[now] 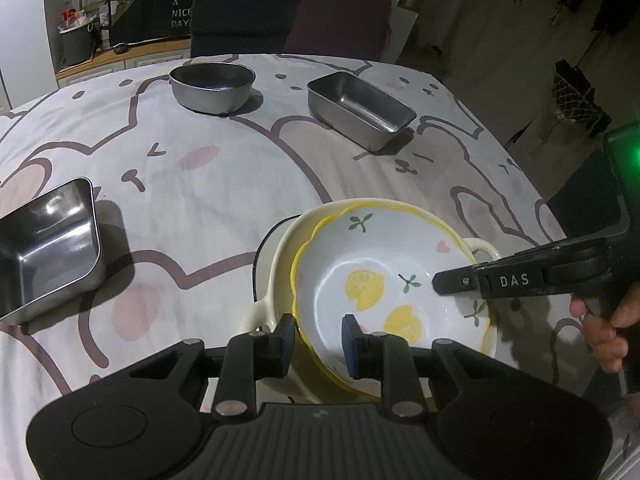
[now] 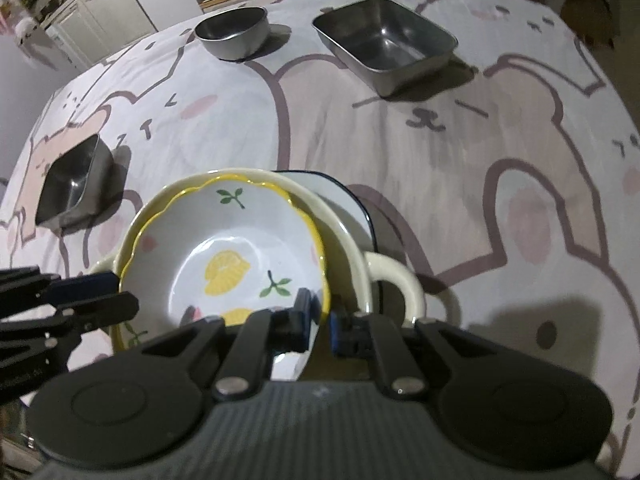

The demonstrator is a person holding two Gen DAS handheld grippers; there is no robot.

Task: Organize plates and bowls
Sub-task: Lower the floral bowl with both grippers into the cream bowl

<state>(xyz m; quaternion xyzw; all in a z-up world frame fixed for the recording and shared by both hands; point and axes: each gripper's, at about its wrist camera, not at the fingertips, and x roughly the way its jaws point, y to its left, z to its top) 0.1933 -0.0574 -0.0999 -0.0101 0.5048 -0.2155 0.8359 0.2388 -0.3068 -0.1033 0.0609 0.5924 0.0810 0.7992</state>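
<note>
Two hand-held grippers, left [image 1: 316,344] and right [image 2: 318,326], each clamped on lemon bowl [image 1: 376,280] rim; three steel containers [image 1: 212,86] beyond

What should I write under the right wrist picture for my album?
Both grippers hold the lemon bowl by its rim as it sits in a cream bowl.

Tablecloth [image 1: 224,184]: white, printed with cartoon bears outlined in mauve-brown, pink cheek spots. Small bowl [image 1: 384,280]: white inside, wavy yellow rim, printed with yellow lemon slices, green leaf sprigs and small pink marks. Handled dish [image 2: 400,280] under it: plain cream. Plate [image 2: 360,208] at the bottom: white with a dark blue rim. Round bowl [image 1: 212,86] and square tins [image 1: 360,108]: bare grey steel. Gripper [image 1: 316,340] black, pads [image 1: 350,340] blue.
</note>
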